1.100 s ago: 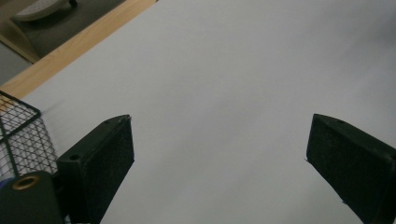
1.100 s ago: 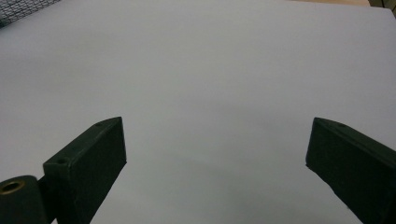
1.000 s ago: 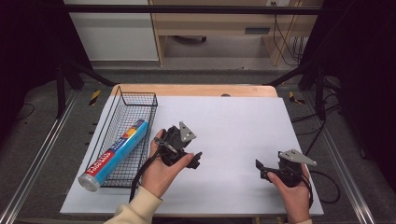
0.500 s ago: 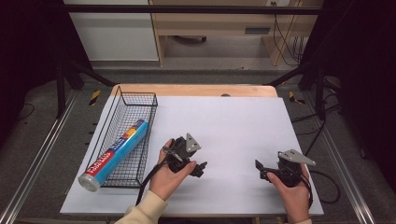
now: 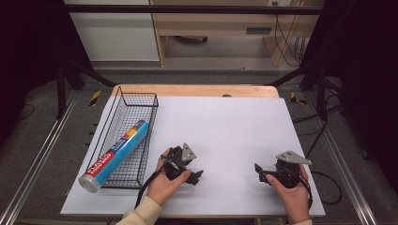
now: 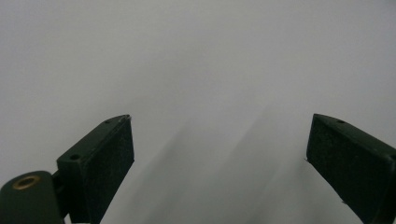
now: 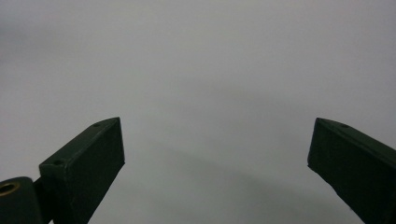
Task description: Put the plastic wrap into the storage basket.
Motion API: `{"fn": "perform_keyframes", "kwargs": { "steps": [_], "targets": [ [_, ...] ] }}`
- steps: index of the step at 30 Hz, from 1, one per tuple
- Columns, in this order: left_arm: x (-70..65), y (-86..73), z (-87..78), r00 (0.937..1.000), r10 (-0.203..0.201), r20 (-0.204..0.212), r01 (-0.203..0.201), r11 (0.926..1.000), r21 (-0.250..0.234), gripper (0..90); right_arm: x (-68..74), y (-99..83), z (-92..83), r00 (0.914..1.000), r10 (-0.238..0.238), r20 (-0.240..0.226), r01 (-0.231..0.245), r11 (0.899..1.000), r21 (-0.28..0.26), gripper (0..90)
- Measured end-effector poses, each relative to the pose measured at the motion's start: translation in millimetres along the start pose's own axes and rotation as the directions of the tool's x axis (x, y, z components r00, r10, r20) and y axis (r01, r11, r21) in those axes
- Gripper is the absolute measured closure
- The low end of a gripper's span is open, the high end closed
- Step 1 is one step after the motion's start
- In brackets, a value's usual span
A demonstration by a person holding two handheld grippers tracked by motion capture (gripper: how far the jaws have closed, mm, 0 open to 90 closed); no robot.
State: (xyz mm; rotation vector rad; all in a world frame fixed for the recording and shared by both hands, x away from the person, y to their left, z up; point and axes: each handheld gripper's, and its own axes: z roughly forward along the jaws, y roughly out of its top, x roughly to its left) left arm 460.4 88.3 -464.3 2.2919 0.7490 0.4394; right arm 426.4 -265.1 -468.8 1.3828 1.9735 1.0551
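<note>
A blue and red tube (image 5: 118,153) with a white end cap lies lengthwise in the black wire basket (image 5: 149,101) at the table's left. My left gripper (image 5: 196,176) sits low over the white table, just right of the basket's near end, jaws pointing right. In the left gripper view my left gripper (image 6: 222,119) is open with only bare white surface between its jaws. My right gripper (image 5: 259,171) rests near the front right, jaws pointing left toward the other one. The right gripper view has my right gripper (image 7: 218,121) open and holding nothing.
The white table top (image 5: 225,126) stretches between and beyond the two grippers. A wooden strip (image 5: 197,90) runs along its far edge. Metal rails flank both sides, and a cable (image 5: 328,187) trails off the right edge.
My left gripper has drawn back from the basket toward the near edge and sunk closer to the table. The right gripper has barely moved.
</note>
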Motion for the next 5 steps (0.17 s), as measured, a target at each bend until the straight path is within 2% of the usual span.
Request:
{"fn": "perform_keyframes", "kwargs": {
  "steps": [2,5],
  "targets": [
    [0.9,-7.5,-3.0,0.9996,-0.026,0.011,0.026,0.9996,-0.013,7.7,-0.9,-0.6,0.5,1.0000,0.001,0.005,-0.001,1.000,-0.003,4.7],
    [2.2,-13.8,-7.9,0.9988,-0.049,-0.003,0.049,0.9985,-0.026,7.4,-2.4,-2.4,2.4,0.9999,0.013,-0.001,-0.013,1.000,0.009,4.7]
  ]
}}
